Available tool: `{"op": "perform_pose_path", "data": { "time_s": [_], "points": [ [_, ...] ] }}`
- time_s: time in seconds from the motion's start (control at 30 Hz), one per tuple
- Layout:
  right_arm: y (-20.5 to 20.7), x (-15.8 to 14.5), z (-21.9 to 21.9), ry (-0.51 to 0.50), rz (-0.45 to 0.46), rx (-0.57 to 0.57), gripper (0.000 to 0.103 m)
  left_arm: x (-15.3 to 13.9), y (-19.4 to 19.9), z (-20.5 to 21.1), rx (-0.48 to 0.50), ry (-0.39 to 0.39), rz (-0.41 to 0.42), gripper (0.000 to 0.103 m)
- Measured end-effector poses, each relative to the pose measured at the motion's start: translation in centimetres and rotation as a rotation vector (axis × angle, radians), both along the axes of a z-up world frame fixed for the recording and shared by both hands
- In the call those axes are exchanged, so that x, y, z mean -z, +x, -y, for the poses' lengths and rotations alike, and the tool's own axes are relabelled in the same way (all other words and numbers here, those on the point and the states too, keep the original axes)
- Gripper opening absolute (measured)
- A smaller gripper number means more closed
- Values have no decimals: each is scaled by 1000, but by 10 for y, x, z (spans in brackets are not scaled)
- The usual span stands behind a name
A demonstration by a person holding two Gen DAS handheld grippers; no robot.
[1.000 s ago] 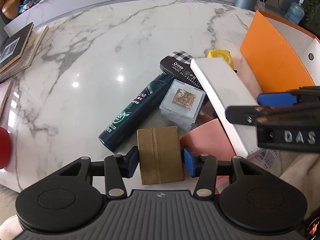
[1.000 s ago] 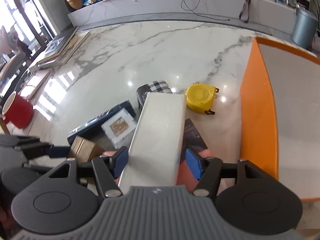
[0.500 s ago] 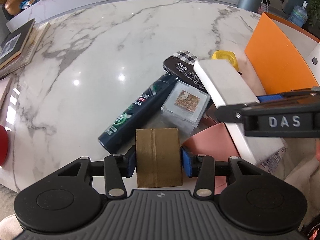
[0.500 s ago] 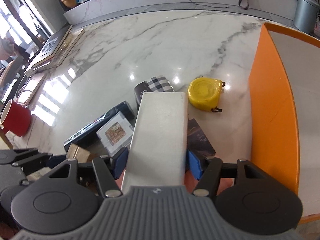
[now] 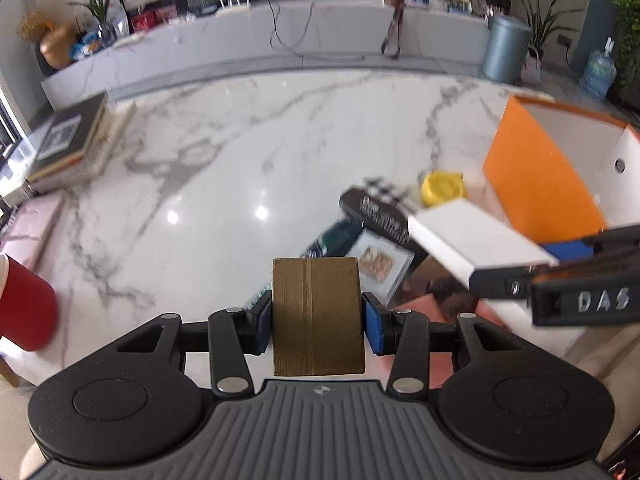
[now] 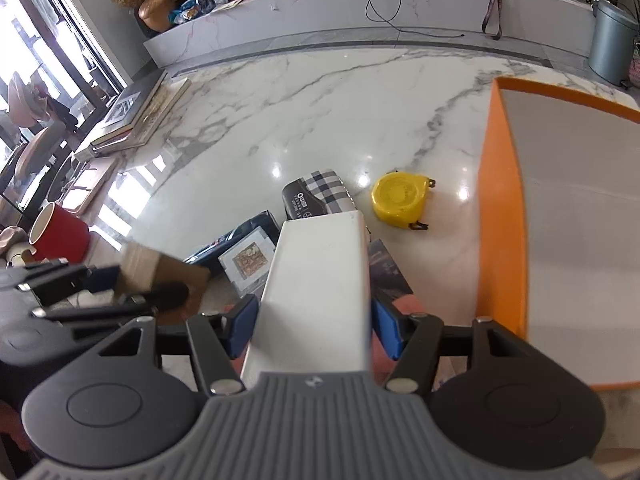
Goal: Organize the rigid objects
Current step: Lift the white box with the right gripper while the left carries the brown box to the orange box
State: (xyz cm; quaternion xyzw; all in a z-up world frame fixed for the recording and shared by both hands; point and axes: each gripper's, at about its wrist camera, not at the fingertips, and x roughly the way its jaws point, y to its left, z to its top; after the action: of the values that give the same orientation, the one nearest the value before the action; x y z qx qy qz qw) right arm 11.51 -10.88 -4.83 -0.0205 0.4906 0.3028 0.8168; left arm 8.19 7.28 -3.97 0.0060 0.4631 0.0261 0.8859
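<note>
Both claws grip: my left claw clamps the gold box, my right claw the white box; only the right view shows the tape measure sharp.

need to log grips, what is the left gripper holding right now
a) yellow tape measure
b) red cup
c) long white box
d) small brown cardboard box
d: in the left wrist view the left gripper has its blue pads pressed on both sides of the small brown cardboard box; the long white box sits in the right gripper.
</note>
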Motion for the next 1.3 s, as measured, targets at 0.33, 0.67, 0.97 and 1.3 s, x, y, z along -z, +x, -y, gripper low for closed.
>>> {"op": "perform_pose_path", "data": {
  "time_s": [0.33, 0.67, 0.97, 1.3],
  "points": [
    [-18, -33, 28, 65, 67, 28, 62, -29, -10, 26, 64, -46, 59, 51],
    [-21, -83, 72, 130, 209, 101, 62, -66, 0, 59, 147, -111, 126, 51],
    [8, -99, 133, 78, 269, 241, 62, -91, 43, 121, 305, -188, 152, 51],
    [57, -60, 170, 10, 173, 305, 62, -63, 115, 183, 345, -242, 24, 51]
  ]
}}
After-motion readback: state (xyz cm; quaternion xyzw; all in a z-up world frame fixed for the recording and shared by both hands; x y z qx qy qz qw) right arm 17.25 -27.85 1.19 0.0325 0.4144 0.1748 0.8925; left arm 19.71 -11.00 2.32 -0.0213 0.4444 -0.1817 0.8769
